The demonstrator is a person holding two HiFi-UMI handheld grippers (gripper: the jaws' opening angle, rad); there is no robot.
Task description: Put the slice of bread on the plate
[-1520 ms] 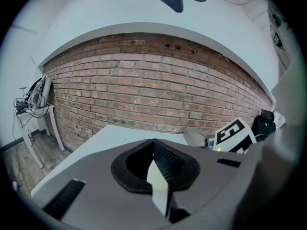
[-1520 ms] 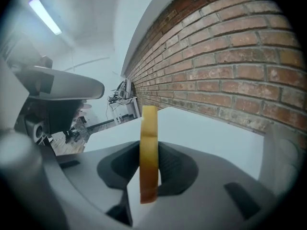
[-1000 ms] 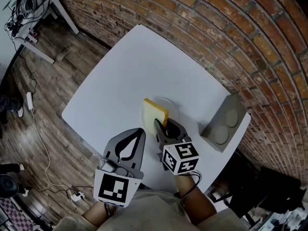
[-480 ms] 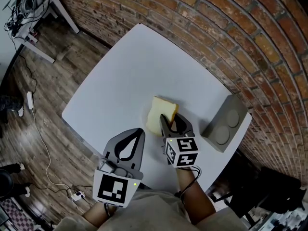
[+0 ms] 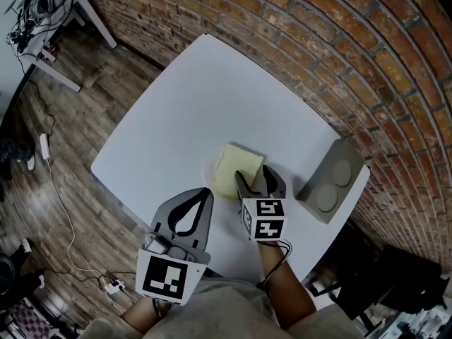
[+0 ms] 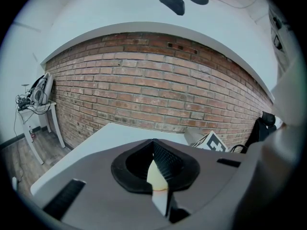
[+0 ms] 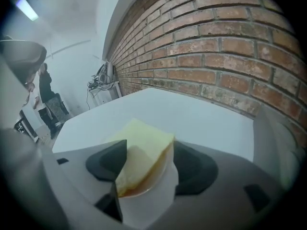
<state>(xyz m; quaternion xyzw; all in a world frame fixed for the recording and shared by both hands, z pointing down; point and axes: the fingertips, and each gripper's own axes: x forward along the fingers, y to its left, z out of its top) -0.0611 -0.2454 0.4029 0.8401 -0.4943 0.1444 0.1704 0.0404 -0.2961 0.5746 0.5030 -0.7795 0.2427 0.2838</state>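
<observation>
A pale yellow slice of bread (image 5: 236,169) lies flat on a small white plate (image 5: 211,170) on the white table (image 5: 191,97). My right gripper (image 5: 254,177) sits at the slice's near edge. Its jaws are opening and stand wide, with the end of the bread (image 7: 144,152) between them and the plate's rim (image 7: 163,178) under it; the pads look off the slice. My left gripper (image 5: 208,191) hangs to the left at the table's near edge with its tips together and nothing in it. In the left gripper view, a sliver of bread (image 6: 154,175) shows past its jaws.
A grey box (image 5: 326,182) with two round discs stands at the table's right edge, close to the right gripper. A brick wall (image 5: 339,55) runs behind the table. A side table with cables (image 5: 42,27) stands on the wooden floor at the far left.
The slice went from standing tilted in the right gripper to lying flat on the plate. The right gripper moved right and down, and its jaws spread. The left gripper stayed put.
</observation>
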